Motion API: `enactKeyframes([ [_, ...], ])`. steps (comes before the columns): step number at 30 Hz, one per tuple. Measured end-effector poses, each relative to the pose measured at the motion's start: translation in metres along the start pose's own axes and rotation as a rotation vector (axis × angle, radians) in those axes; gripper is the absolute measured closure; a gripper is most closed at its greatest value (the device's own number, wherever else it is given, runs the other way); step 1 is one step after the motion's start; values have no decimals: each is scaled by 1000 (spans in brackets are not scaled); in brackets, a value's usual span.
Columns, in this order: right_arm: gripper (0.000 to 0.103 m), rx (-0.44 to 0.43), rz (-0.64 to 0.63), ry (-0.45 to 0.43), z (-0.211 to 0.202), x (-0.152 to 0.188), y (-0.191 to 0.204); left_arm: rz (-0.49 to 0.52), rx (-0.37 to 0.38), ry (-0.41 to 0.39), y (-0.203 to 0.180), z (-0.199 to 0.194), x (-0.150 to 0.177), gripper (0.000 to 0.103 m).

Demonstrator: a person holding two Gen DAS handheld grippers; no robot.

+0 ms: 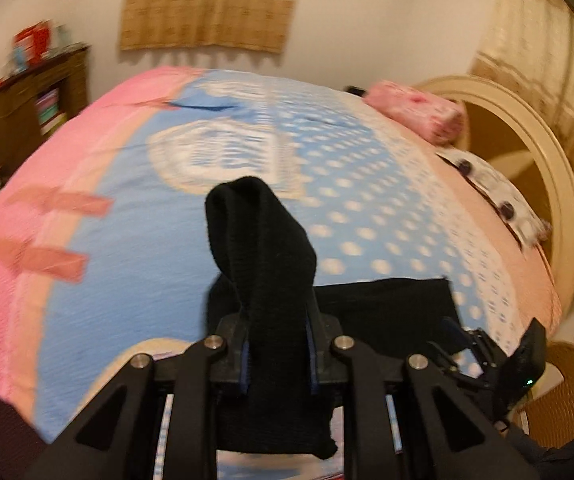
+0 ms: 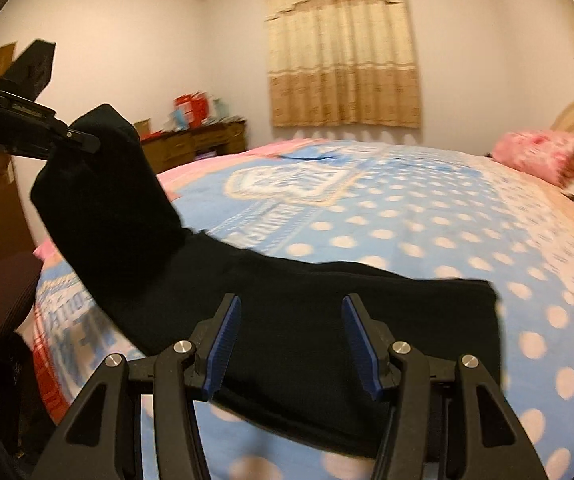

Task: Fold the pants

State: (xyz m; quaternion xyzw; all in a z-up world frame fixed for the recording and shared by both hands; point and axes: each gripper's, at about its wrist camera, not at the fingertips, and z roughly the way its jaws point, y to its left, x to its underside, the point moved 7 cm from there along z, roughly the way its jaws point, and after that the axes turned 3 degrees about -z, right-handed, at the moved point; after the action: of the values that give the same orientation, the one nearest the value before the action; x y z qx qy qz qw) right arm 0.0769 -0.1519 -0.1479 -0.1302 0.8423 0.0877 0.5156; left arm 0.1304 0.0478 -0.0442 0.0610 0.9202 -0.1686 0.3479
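Observation:
The black pants (image 2: 287, 312) lie across the near part of the bed (image 2: 407, 220). One end is lifted off the cover at the left. My left gripper (image 1: 277, 320) is shut on that raised end, and a fold of black cloth (image 1: 263, 240) stands up between its fingers. In the right wrist view the left gripper (image 2: 67, 140) sits high at the left, with the cloth hanging from it. My right gripper (image 2: 291, 336) hovers over the flat part of the pants. Its blue pads (image 2: 223, 348) are apart and grip nothing. It also shows at the lower right of the left wrist view as a dark right gripper (image 1: 487, 356).
The bed cover (image 1: 367, 200) is blue with white dots and a pink border. A pink pillow (image 1: 419, 114) and a cream headboard (image 1: 547, 168) are at the right. A wooden cabinet (image 1: 27, 112) stands far left, a wicker basket (image 1: 567, 392) lower right.

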Motion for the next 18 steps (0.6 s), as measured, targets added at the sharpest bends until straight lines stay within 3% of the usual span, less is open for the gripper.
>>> enactKeyframes([
  [9, 49, 177, 188, -31, -46, 31, -87, 149, 139, 119, -135, 68, 5, 82],
  [18, 49, 249, 277, -3, -62, 62, -129, 241, 158, 228, -205, 146, 43, 82],
])
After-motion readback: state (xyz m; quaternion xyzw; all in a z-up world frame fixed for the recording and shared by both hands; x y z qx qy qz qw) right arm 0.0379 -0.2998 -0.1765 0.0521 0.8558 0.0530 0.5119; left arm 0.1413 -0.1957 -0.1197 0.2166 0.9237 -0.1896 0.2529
